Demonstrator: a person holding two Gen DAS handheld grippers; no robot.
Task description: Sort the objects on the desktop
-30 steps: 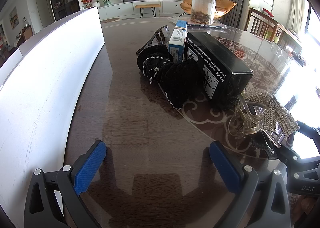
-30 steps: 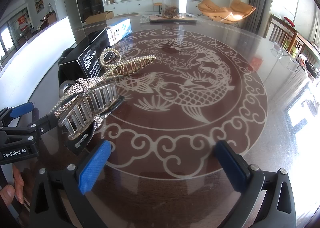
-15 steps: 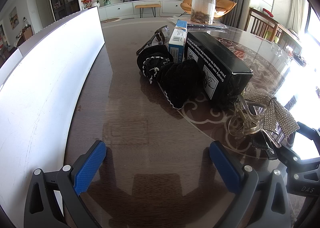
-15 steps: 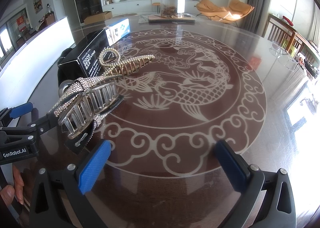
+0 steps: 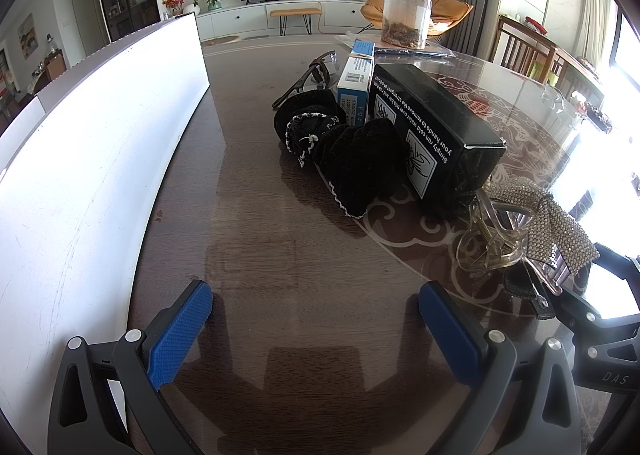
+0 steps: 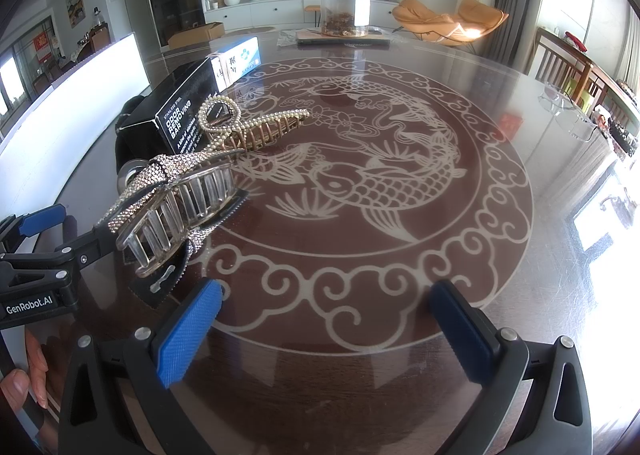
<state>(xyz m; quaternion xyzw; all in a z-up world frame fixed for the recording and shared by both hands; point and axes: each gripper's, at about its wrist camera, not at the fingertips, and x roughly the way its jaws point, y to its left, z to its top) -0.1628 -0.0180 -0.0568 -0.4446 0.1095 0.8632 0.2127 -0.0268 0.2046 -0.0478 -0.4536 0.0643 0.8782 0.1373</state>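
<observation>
Hovering low over the worktop (image 6: 360, 367), both grippers stood spread and empty: the left gripper (image 5: 316, 319) faced bare wood, the right gripper (image 6: 324, 315) the fish inlay. The rhinestone hair claw (image 6: 172, 207) lay just beside the right gripper's left finger, near the black box (image 5: 432, 127). Swinging left and centring the claw's clear teeth before closing seemed wisest.

- Black box (image 6: 182, 113): "ODOR REMOVING BAR"; its other side (image 5: 434, 123) reads "Simply run cold water over this bar and rub in your hands to remove the strongest".
- Left gripper (image 6: 28, 305): "GenRobot.AI".
- Right gripper (image 5: 614, 379): "DAS".
</observation>
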